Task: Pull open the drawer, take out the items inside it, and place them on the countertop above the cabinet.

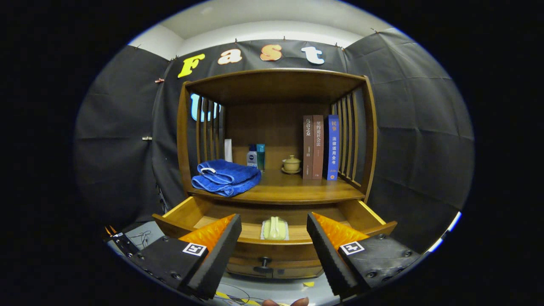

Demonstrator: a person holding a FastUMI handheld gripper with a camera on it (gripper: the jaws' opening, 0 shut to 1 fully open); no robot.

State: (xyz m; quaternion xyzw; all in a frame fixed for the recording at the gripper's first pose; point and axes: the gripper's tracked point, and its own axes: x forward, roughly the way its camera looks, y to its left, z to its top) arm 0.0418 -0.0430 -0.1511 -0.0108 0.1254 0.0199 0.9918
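Wooden drawer stood open; tool fingers were apart, empty. Pale green soap-like item lay near the drawer's front edge. Risk: fingers could strike that edge on descent.

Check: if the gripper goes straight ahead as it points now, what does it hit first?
Likely the open wooden drawer, its front edge. The gripper is open, and the pale green soap-like item lies in the drawer just beyond the fingers. Depth is unclear.

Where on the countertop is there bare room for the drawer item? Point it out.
Bare wood runs along the countertop's front, between the blue towel and the books. Bottles and the lidded cup crowd the back. The tongs hang open above the drawer.
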